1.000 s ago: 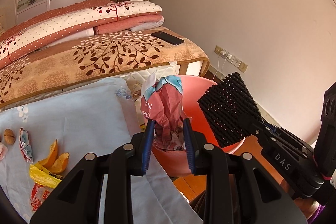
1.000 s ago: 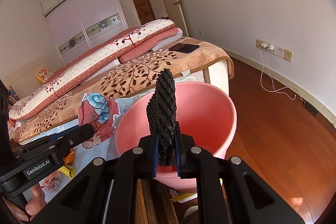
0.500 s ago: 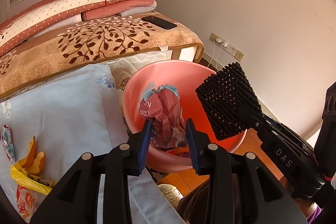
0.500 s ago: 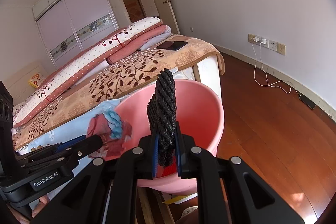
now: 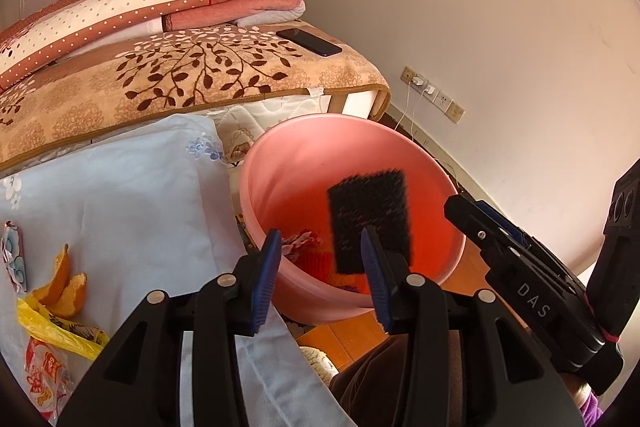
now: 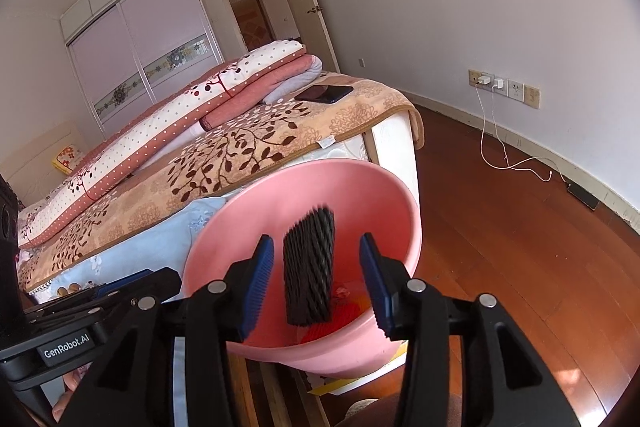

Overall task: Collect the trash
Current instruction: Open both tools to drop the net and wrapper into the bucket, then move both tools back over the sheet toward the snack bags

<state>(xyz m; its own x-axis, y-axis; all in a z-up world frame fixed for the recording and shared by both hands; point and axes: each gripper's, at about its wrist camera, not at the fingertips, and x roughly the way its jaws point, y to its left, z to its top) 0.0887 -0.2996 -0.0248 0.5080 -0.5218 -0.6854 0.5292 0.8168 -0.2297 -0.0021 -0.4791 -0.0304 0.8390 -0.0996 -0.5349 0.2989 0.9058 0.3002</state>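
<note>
A pink basin (image 5: pixel 280 163) (image 6: pixel 248 227) stands beside the bed, below both grippers. My left gripper (image 5: pixel 320 279) hangs over its near rim, its jaws opening with nothing between them. A crumpled pink wrapper (image 5: pixel 301 239) lies inside the basin. My right gripper (image 6: pixel 318 279) is over the basin too, its jaws opening. A black foam mesh sleeve (image 6: pixel 309 267) (image 5: pixel 370 223) hangs blurred between the fingers, and the pads do not touch it. Orange peels (image 5: pixel 60 287), a yellow wrapper (image 5: pixel 52 335) and a red-white packet (image 5: pixel 42 373) lie on the pale blue sheet (image 5: pixel 132 211) at the left.
A brown leaf-patterned blanket (image 5: pixel 180 79) covers the bed behind the basin, with folded quilts (image 5: pixel 160 7) and a dark phone (image 5: pixel 309 42) on it. Wall sockets with a white cable (image 6: pixel 490 131) are on the right. Wooden floor (image 6: pixel 500 247) lies right of the basin. A person's knee (image 5: pixel 372 367) is below.
The left gripper widened and the pink wrapper dropped from it into the basin. The right gripper opened and let go of the black mesh sleeve, which is now falling.
</note>
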